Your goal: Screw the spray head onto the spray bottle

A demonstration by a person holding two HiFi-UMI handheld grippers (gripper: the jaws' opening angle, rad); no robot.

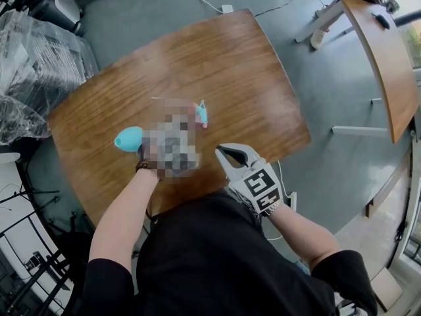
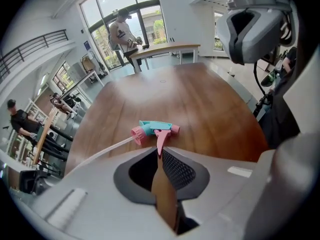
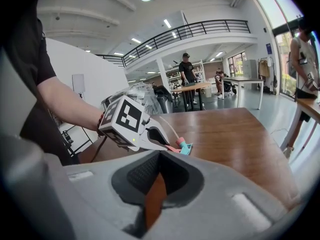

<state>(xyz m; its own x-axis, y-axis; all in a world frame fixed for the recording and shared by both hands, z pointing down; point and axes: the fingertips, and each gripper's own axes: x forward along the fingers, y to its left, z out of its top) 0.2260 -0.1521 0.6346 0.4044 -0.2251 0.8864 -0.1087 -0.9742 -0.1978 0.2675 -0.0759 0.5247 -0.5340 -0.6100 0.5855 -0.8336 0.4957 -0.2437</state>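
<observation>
Setting: open hall with a grey floor (image 1: 329, 78); a brown wooden tabletop (image 1: 217, 58) with rounded corners; a second wooden table (image 1: 385, 58) at the far right; plastic-wrapped bundles (image 1: 33, 64) at the far left.

Item 1: spray head (image 2: 155, 129), teal body with pink nozzle, collar and trigger. It lies on its side near the middle of the tabletop, and its clear dip tube (image 2: 100, 154) trails off to one side.

Item 2: left gripper (image 2: 159, 153), angled down, jaws nearly together and clamped on the pink trigger.

Item 3: right gripper (image 1: 222, 151), jaws pressed together with nothing between them, held over the near edge of the tabletop, near the spray head but apart from it.

Item 4: pale blue rounded object (image 1: 128, 138) just beside the left gripper, kind not discernible.
</observation>
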